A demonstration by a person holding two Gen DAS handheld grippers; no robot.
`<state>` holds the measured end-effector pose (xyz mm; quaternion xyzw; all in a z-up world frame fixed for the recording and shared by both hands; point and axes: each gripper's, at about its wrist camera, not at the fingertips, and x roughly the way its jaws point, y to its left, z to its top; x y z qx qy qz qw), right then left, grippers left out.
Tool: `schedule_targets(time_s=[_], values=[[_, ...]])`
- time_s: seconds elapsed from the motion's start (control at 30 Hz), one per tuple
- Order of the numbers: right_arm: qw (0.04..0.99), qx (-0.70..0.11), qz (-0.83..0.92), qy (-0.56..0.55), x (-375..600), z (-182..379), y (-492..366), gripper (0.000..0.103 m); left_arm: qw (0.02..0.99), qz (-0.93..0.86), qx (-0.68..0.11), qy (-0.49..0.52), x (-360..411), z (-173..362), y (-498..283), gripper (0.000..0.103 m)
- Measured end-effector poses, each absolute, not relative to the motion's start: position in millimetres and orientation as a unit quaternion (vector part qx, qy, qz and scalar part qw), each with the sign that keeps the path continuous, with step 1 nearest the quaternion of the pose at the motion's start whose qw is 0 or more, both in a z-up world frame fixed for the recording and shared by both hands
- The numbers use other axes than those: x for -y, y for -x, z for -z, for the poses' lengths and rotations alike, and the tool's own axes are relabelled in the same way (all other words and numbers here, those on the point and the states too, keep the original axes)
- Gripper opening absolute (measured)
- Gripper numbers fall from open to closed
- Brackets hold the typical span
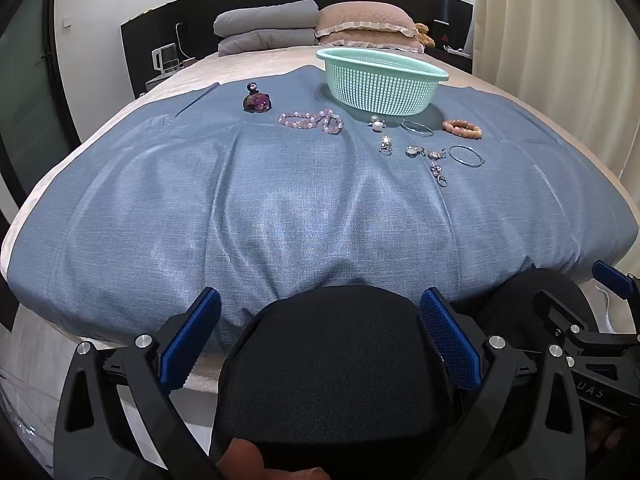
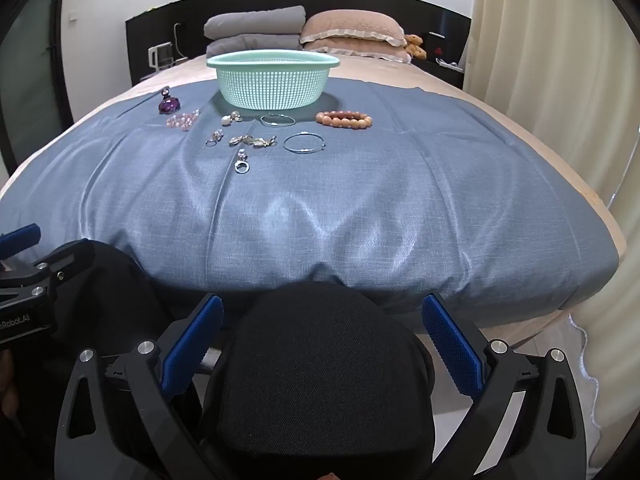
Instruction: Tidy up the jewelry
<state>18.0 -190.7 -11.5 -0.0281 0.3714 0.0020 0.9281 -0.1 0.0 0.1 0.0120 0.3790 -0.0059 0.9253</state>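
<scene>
One basket (image 2: 273, 80), two beaded bracelets (image 2: 344, 119), two bangles (image 2: 304, 143), one perfume bottle (image 2: 169, 102).

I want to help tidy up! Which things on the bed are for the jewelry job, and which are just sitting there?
For the job:
basket
orange bead bracelet
pink bead bracelet
two thin bangles
small rings and charms

Just lying about:
purple bottle (perhaps perfume)
pillows
folded grey blanket
teddy bear
</scene>
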Motion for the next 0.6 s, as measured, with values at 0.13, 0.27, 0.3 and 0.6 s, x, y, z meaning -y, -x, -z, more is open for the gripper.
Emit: schedule_targets(time_s=[0.13,0.27,0.3,0.6], values=[[0.928,-0.371,-0.002,0.028,190.4,11.6,-18.1,0.096,0.925,0.006,-0.379,-0.012,-0.6,-0.4,0.5,0.097],[0.928,-0.371,-0.002,0.027,191.0,11.8,-18.5,0.095,0.925,0.006,-0.38,-0.013,0.0,0.1,-0.1,0.097],[0.928,-0.371,-0.002,0.027,190.9,11.7,-18.3,0.095,0.925,0.005,-0.38,-0.013,0.0,0.0,0.0,0.097],[0.928,-0.372,-0.002,0.027,191.1,11.4,-18.0,0.095,0.925,0.006,-0.38,-0.012,0.0,0.0,-0.1,0.097]])
